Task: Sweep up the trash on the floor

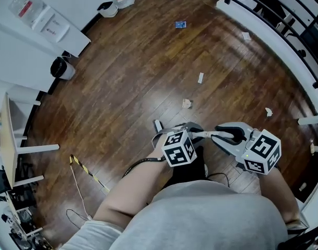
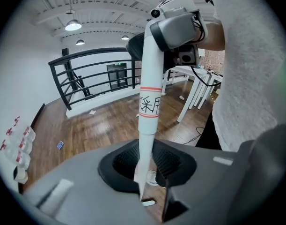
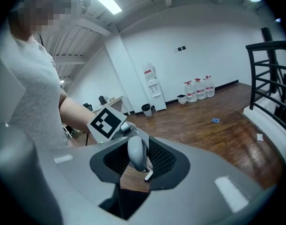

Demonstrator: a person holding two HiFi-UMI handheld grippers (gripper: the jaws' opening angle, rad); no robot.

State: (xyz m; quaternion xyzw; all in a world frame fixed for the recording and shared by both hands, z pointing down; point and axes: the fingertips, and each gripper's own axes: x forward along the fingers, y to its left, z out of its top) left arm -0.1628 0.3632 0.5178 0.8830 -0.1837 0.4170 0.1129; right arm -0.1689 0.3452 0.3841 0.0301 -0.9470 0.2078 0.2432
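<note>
Left gripper view: left gripper (image 2: 145, 173) is clamped on the white broom handle (image 2: 150, 93), with the pole running up and away from the jaws. Right gripper view: right gripper (image 3: 139, 165) is closed on the rounded top end of the same pole. No view shows the broom head.

Trash is out in front on the wood floor (image 1: 122, 87): a crumpled paper scrap (image 1: 187, 103) is nearest, a paper strip (image 1: 200, 77) is beyond it, and a blue wrapper (image 1: 180, 24) is far off.

My read on handling:
- The pole looks like a light, stiff, smooth tube, so it'll likely twist or slide in the jaws under side load.
- Keep the two holds spread, top as pivot and lower as drive.
- The scraps look near weightless and the floor is glossy, so use short, slow strokes or they'll skid.
</note>
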